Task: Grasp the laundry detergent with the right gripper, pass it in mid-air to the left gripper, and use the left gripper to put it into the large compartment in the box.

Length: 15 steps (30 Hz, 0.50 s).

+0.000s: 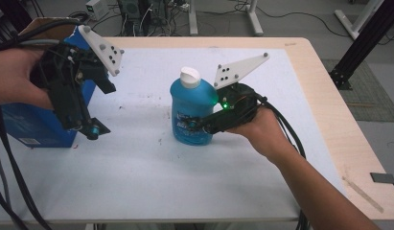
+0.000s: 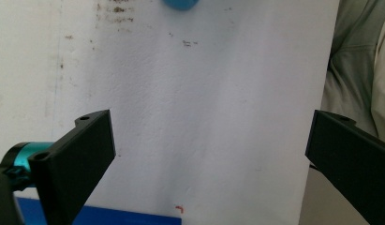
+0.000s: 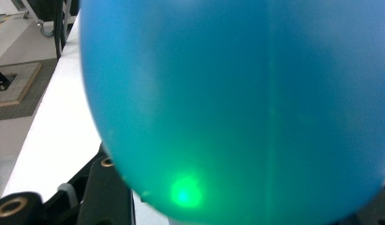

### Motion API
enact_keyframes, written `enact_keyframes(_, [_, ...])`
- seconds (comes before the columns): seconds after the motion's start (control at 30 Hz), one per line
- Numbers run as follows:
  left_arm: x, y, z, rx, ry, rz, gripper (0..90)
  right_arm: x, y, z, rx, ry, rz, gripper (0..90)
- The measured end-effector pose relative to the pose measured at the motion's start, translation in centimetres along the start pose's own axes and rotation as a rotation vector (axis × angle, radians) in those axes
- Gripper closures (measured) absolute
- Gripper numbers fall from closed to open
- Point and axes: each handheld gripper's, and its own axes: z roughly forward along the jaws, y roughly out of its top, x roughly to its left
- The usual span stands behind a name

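High view shows the right gripper (image 1: 200, 125) pinching the blue bottle (image 1: 191, 111) low on its body, near the label, with the bottle standing upright on the white table (image 1: 185, 182) about mid-table; in the right gripper view the bottle's blue wall (image 3: 237, 93) bulges between the jaws, pressed against them. The left gripper (image 1: 86, 127) hangs at the left above the table, its jaws spread wide with nothing between them, as the left gripper view confirms. The likely trouble from here: the grip sits low on a rounded, smooth plastic body, so a lift could let the heavier top tip over or the bottle slide out of the jaws; a harder squeeze could dent the soft wall or push liquid toward the white cap (image 1: 190, 76). The blue box (image 1: 36, 127) at the left edge stands close to the left gripper and could be knocked. Count: one bottle, one cap, one box, two grippers.
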Motion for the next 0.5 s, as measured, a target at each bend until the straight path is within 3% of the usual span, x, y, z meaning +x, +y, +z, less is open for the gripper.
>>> enact_keyframes(0.2, [0.0,0.2,-0.4,-0.016,-0.001,0.001,1.7,0.7,1.0,-0.3,0.035,0.039,-0.029,45.3])
enact_keyframes(0.5, [-0.2,1.3,-1.1,-0.033,-0.008,0.015,1.7,1.3,3.1,-1.3,0.074,0.058,-0.077,45.3])
